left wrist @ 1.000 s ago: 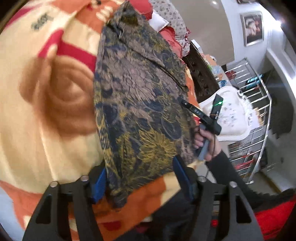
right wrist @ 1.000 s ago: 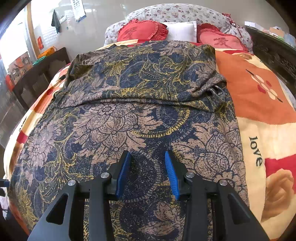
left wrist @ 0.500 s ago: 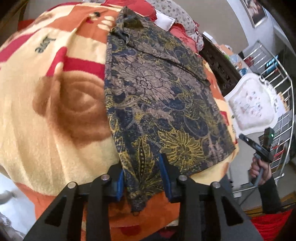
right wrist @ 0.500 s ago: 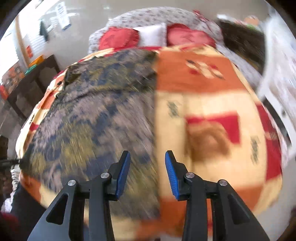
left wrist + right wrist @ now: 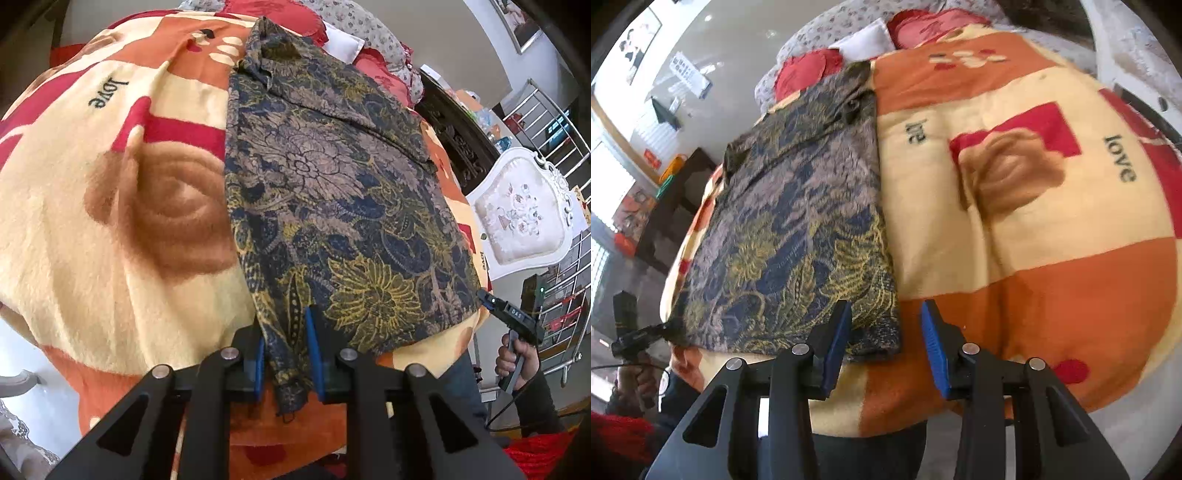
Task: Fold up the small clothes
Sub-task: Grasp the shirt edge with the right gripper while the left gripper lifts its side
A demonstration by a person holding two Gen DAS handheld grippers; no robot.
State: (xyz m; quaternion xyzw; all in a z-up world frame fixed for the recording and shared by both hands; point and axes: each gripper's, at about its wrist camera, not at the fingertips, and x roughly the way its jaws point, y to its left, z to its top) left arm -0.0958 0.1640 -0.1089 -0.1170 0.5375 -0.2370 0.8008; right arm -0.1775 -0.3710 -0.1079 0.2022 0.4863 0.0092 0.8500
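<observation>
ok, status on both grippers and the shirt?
Left gripper closing on shirt corner. Right gripper open, empty, by other corner. Nothing blocking.

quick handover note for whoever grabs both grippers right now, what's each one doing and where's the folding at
Left hand-held gripper: jaws closing on the near-left corner of the patterned garment, fabric between the pads.
Right hand-held gripper: open, empty, at the garment's near-right corner.
Garment: lies lengthwise on the blanket, collar end toward the pillows, apparently already folded to a narrower strip.
Left: grip the right corner too, then likely fold the near edge up toward the collar.
</observation>
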